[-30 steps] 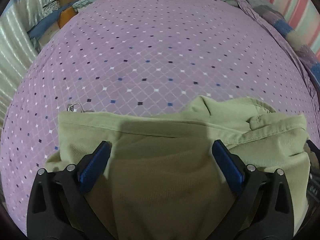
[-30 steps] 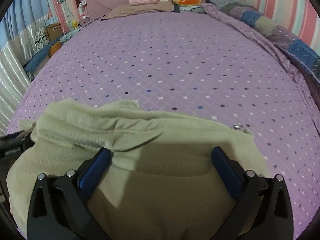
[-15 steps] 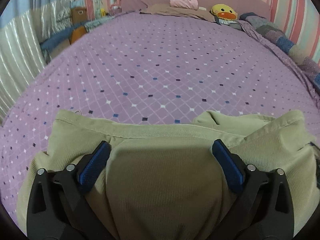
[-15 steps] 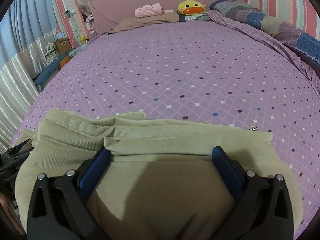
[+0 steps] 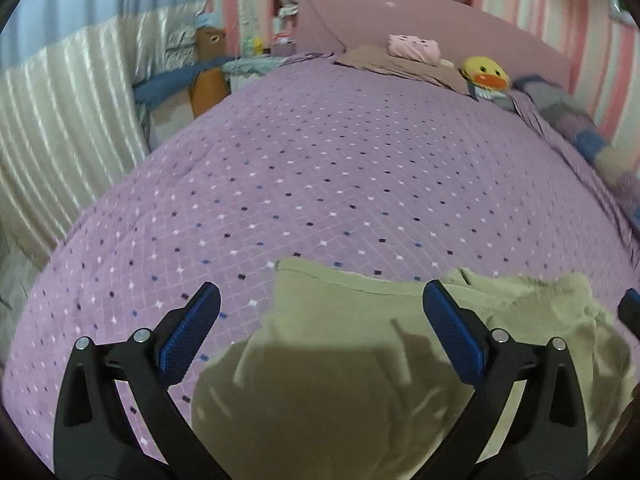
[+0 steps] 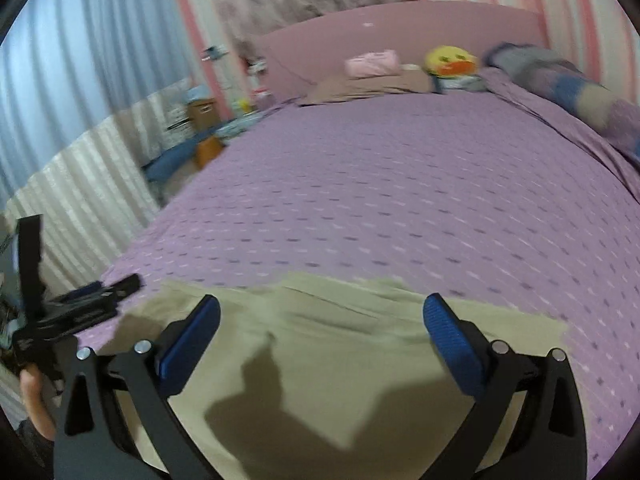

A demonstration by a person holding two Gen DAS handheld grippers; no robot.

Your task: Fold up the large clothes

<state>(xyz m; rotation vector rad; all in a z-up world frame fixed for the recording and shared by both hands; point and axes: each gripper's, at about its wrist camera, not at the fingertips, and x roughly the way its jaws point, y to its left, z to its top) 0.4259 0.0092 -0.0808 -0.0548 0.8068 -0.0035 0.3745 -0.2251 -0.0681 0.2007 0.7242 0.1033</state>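
An olive-green garment [image 5: 360,360] lies bunched at the near edge of the purple dotted bed [image 5: 340,180]. My left gripper [image 5: 320,320] is open and empty, raised above the garment's left part. In the right wrist view the same garment [image 6: 340,360] lies flatter, with a folded edge toward the bed's middle. My right gripper [image 6: 320,322] is open and empty above it. The left gripper [image 6: 92,296] shows at the left edge of the right wrist view. A tip of the right gripper [image 5: 630,308] shows at the right edge of the left wrist view.
A yellow duck plush [image 5: 484,74], a pink folded item [image 5: 414,46] and a brown pillow [image 5: 400,66] lie by the pink headboard. A patchwork quilt [image 6: 560,80] runs along the right side. Boxes and a curtain [image 5: 60,120] stand left of the bed.
Both grippers have lifted and tilted up away from the garment, so more of the room shows. The left gripper has shifted left, with the garment now under its right finger. Both stay open.
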